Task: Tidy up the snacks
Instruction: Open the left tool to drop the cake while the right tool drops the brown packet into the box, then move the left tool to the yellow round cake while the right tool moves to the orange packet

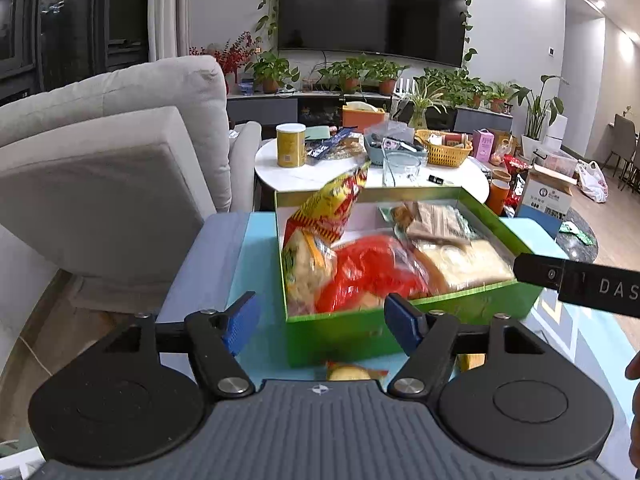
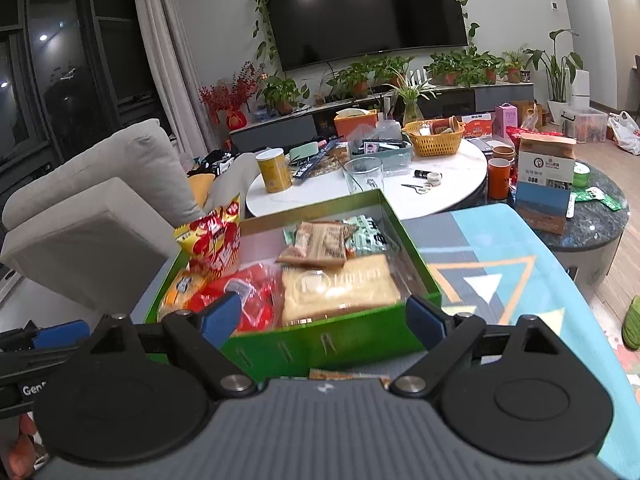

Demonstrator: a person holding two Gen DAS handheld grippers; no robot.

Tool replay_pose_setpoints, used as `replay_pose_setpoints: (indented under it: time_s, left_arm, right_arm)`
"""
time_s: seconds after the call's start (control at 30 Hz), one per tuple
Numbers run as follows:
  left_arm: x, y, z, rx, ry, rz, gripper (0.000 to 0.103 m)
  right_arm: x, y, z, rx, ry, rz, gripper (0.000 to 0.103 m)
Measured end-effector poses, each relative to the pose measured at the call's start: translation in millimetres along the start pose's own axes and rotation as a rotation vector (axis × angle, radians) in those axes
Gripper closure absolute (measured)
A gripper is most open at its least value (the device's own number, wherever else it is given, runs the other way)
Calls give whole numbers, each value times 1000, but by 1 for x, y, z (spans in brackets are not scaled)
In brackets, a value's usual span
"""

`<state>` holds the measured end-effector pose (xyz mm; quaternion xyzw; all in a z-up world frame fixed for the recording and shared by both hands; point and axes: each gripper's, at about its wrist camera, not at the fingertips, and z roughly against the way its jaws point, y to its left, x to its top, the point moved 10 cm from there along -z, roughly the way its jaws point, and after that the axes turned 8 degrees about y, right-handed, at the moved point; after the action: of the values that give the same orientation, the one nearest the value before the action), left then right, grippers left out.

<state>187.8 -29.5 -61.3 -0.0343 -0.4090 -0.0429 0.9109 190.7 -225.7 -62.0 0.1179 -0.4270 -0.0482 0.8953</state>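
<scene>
Both grippers are spread with nothing between the blue pads: left gripper (image 1: pixel 322 322) and right gripper (image 2: pixel 324 322) hang just short of the near wall of the green box (image 2: pixel 332 344). It sits on a patterned blue cloth (image 2: pixel 500 272) beside a grey sofa (image 1: pixel 100 152), with a cluttered white round table (image 2: pixel 460 184) behind it and a wall TV (image 2: pixel 366 8) over a row of potted plants. Inside the box are a red bag (image 1: pixel 368 272), a pale bread pack (image 2: pixel 340 288) and brown wrappers (image 2: pixel 316 244) at the back; a yellow-red chip bag (image 1: pixel 332 208) leans on its left wall. One more snack (image 1: pixel 352 372) peeks out below, in front of the box.
</scene>
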Motion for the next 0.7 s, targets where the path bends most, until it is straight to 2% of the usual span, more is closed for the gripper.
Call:
replay_pose_setpoints:
  time_s: [0.37, 0.7]
  left_arm:
    - [-50, -14, -24, -13, 128, -71, 36]
    - [-67, -20, -47, -17, 185, -102, 36]
  right_arm:
    - [-36, -11, -13, -23, 88, -29, 39]
    - [-60, -13, -32, -63, 163, -23, 39]
